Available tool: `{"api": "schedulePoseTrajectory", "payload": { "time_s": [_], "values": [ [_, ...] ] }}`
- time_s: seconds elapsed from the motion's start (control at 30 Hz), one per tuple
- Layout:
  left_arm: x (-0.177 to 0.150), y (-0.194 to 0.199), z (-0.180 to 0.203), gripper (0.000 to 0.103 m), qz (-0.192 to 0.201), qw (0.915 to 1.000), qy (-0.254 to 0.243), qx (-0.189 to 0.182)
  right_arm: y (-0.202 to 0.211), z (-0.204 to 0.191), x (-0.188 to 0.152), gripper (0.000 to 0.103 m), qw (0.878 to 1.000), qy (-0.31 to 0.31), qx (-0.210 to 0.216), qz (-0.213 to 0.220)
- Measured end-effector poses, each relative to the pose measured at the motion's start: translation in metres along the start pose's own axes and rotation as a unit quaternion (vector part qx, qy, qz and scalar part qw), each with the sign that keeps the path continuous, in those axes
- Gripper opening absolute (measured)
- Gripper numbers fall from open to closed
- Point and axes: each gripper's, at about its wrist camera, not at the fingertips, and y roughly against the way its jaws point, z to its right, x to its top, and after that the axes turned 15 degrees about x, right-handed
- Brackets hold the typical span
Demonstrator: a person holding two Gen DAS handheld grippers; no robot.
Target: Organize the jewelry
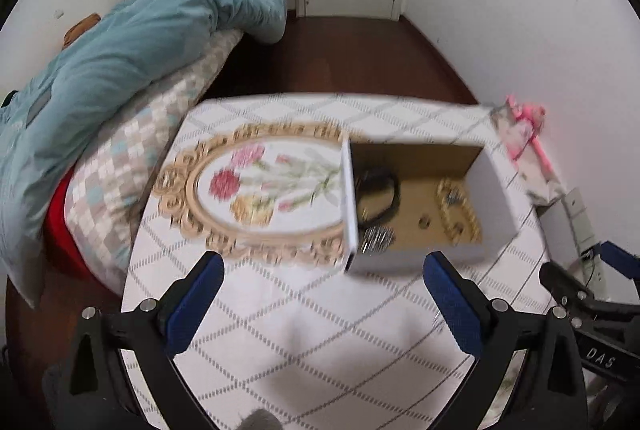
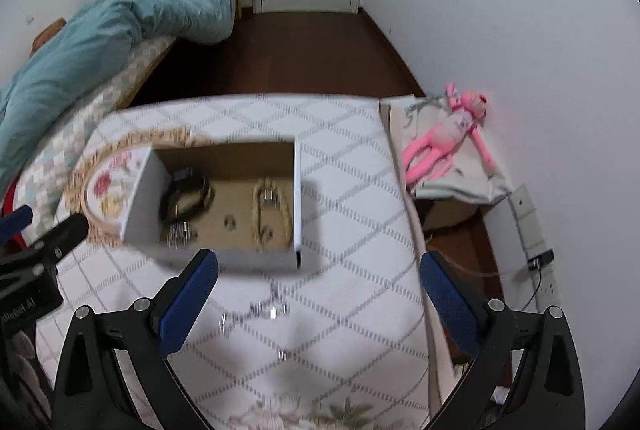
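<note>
On the bench (image 2: 352, 189), under its white diamond-patterned cloth, your open cardboard box (image 2: 224, 205) sits near the middle, partly over the gold-framed floral print (image 1: 260, 189). Inside it lie a black watch (image 2: 188, 195) at the left, a gold chain (image 2: 272, 213) at the right and a silvery cluster (image 2: 182, 232) at the near left corner. Loose silver jewelry (image 2: 268, 310) lies on the cloth in front of the box, between the spread fingers of your right tool (image 2: 316, 304). Your left tool (image 1: 324, 304) is also wide open, holding nothing.
</note>
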Motion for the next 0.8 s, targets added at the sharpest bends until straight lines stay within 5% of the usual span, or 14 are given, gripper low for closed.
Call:
{"api": "schedulePoseTrajectory", "payload": {
  "time_s": [0.3, 0.6, 0.7, 0.8],
  "values": [
    [-0.064, -0.053, 0.008, 0.102, -0.08, 0.9963, -0.023, 0.022, -0.061, 0.017, -0.083, 0.096, 0.996, -0.042, 0.039, -0.067],
    [-0.087, -0.073, 0.011, 0.102, -0.106, 0.9936, -0.028, 0.028, -0.074, 0.01, -0.103, 0.043, 0.998, -0.023, 0.041, -0.037],
    [-0.087, -0.073, 0.016, 0.102, -0.105, 0.9937, -0.03, 0.027, -0.075, 0.006, -0.102, 0.014, 0.999, -0.008, 0.032, -0.028],
    [-0.082, -0.064, 0.028, 0.102, -0.087, 0.9951, -0.042, 0.018, -0.074, 0.008, -0.102, 0.013, 0.999, -0.011, 0.041, -0.029]
  ]
}}
